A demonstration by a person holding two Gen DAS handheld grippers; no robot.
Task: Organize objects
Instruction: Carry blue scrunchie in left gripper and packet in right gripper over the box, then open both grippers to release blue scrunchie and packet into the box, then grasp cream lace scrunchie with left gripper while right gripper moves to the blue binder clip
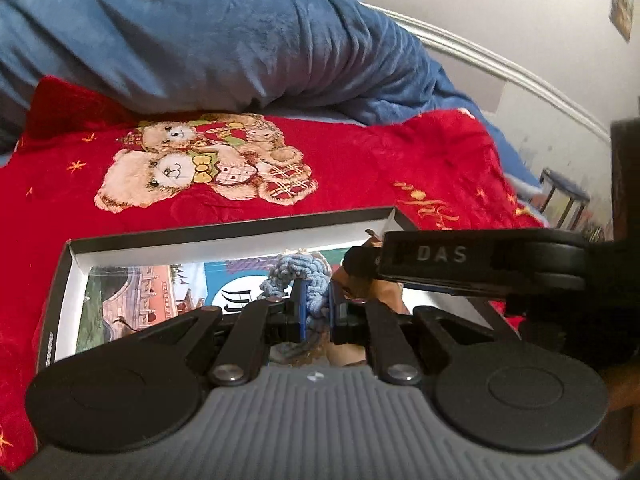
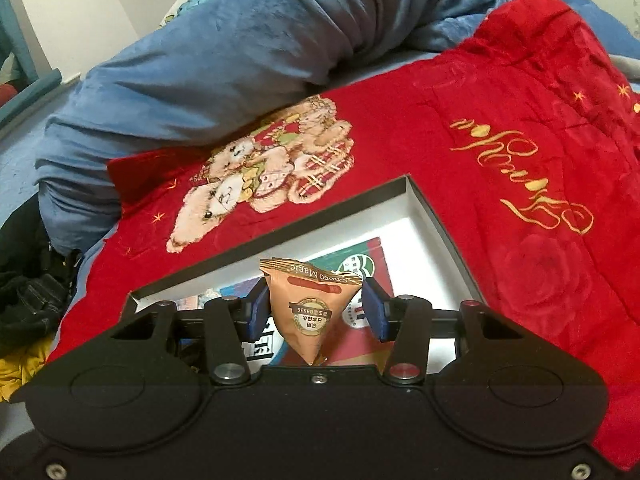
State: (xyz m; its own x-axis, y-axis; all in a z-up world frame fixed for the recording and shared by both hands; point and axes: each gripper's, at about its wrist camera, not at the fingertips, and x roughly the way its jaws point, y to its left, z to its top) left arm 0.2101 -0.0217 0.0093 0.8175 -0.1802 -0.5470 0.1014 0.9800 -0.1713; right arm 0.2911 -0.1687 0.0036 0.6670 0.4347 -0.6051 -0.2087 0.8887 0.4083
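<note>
1. Over the open box (image 2: 436, 216), which lies on a red blanket (image 2: 500, 184) with teddy bears on it, both grippers hold something.
2. The left gripper (image 1: 317, 308) is closed on a blue knitted yarn piece (image 1: 296, 272); its pads press into the wool from both sides, above the printed cards (image 1: 136, 296) inside the box.
3. The right gripper (image 2: 316, 312) stands around an orange triangular snack packet (image 2: 310, 312). The left pad seems to touch it, the right pad looks slightly apart, so I cannot tell if the grip is firm.
4. I judge the yarn piece to be soft and light: it will squash and not slip, and any thick part is good to hold.
5. The packet is probably light, with smooth foil that can slide. It is better to take it at the wide upper part, below the sealed edge, without crushing what is inside.
6. The blanket is soft and uneven, so the box may tip if it is pushed.
7. Behind it lies a blue plush cover (image 1: 224, 40), then a pale wall (image 1: 500, 4); dark clothes (image 2: 28, 280) lie at the left side of the bed.
</note>
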